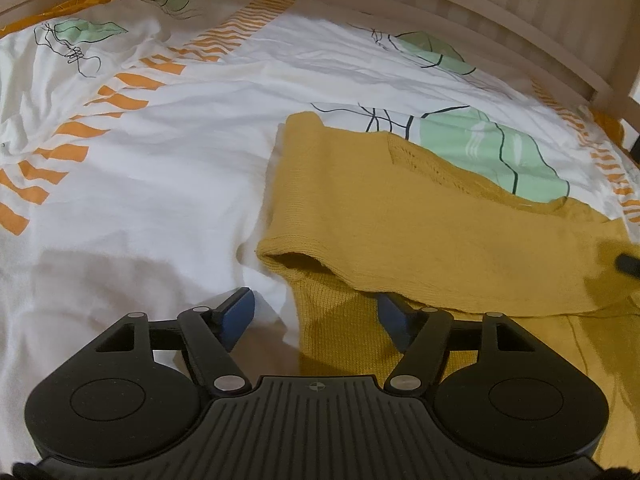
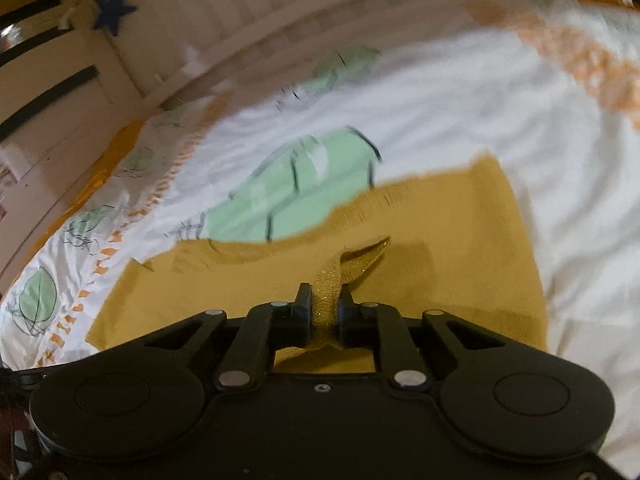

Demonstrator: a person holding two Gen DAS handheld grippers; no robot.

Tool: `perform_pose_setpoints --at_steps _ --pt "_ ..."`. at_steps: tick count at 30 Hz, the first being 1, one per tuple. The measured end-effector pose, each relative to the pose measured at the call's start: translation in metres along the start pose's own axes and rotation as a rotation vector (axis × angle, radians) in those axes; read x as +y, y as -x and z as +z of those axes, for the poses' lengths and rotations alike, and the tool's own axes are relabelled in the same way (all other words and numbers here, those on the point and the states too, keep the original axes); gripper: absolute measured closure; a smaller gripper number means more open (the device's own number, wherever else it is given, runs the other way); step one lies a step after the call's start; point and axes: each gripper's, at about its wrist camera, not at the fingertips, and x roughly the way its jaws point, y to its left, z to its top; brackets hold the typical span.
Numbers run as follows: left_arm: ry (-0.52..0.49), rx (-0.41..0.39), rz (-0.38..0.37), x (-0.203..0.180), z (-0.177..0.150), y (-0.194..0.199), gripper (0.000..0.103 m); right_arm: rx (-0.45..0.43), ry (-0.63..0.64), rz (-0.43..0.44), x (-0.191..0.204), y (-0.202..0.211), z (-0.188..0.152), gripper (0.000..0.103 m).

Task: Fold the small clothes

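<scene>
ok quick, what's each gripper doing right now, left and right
Left gripper: open, fingers spread around an edge of the mustard knit garment, not gripping it.
Right gripper: shut on a glittery gold ribbon.

No readable text or labels anywhere

Spread wide and wrinkled: a white cotton bedsheet printed with pale green leaves, thin black line drawings and bands of orange stripes. Along the far edge, a beige slatted wooden bed rail. At far left in the right wrist view, a dark blue star-shaped ornament tied to the rail.
</scene>
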Motion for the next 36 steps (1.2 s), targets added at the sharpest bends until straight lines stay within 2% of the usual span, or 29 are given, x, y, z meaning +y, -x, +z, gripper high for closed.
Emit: perform_pose_setpoints --at_steps 3,6,13,19,23,27,30,33,36 --pt "0.003 0.001 -0.003 0.001 0.0 0.0 0.036 -0.058 0.042 -0.031 0.003 0.012 0.011 0.083" --pt "0.002 0.002 -0.004 0.001 0.0 0.0 0.036 -0.074 0.064 -0.104 -0.003 0.014 0.013 0.083" --pt "0.005 0.003 -0.007 0.002 0.001 0.0 0.036 -0.001 0.031 -0.173 -0.023 -0.002 0.001 0.083" --pt "0.005 0.003 -0.006 0.002 0.0 0.0 0.036 -0.036 0.084 -0.204 -0.019 0.007 0.005 0.083" --pt "-0.002 0.005 -0.002 0.001 0.0 0.0 0.036 0.026 0.035 -0.272 -0.037 -0.005 -0.003 0.083" --pt "-0.008 0.011 0.0 0.0 0.001 -0.001 0.035 0.025 -0.035 -0.282 -0.049 -0.002 -0.003 0.081" --pt "-0.023 0.013 0.007 -0.002 0.0 -0.002 0.034 0.02 -0.025 -0.301 -0.048 0.0 -0.003 0.074" --pt "-0.022 0.019 0.007 -0.005 0.0 -0.002 0.029 0.02 -0.026 -0.3 -0.045 -0.001 -0.003 0.061" --pt "-0.021 0.022 0.019 -0.007 0.0 -0.003 0.027 0.015 -0.002 -0.306 -0.036 0.001 -0.002 0.043"
